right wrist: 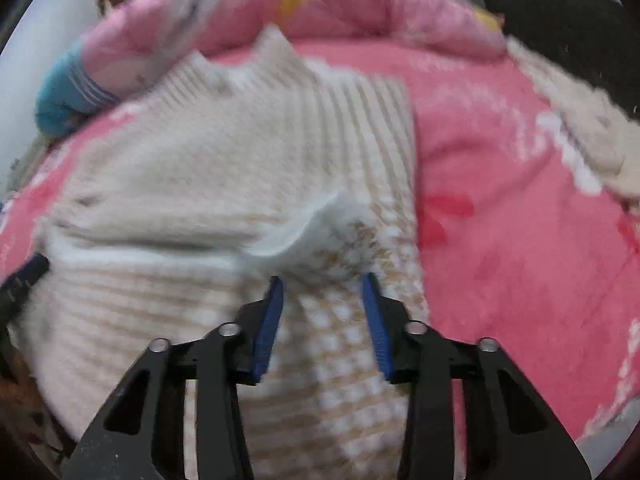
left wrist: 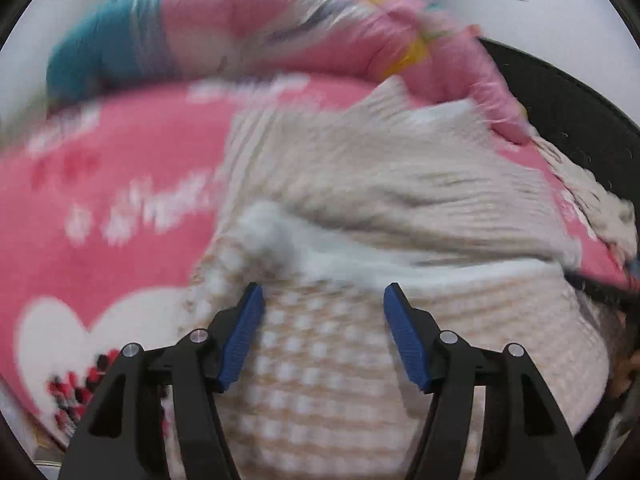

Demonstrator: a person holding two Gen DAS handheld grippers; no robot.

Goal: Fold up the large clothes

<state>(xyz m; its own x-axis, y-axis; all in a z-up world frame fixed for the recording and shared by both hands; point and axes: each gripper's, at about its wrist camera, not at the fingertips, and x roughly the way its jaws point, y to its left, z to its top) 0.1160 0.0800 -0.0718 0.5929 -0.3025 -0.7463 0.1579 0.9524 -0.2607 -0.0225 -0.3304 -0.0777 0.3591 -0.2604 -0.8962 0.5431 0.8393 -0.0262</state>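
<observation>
A cream knit sweater (left wrist: 360, 184) with a beige and white checked lower part lies on a pink blanket (left wrist: 112, 184); it also shows in the right wrist view (right wrist: 224, 160). My left gripper (left wrist: 323, 292) is open, its blue pads hovering over the checked knit near the sweater's left side. My right gripper (right wrist: 323, 280) is open over the checked knit near a turned-up white fold (right wrist: 316, 224) at the sweater's right edge. The left gripper's tip (right wrist: 34, 268) shows at the left edge of the right wrist view. Both views are blurred.
The pink blanket (right wrist: 500, 208) carries white hearts and lettering. A rolled pink quilt with a teal end (left wrist: 256, 28) lies along the far side, also in the right wrist view (right wrist: 360, 4). A dark object (left wrist: 572, 120) stands at the far right. Pale wall behind.
</observation>
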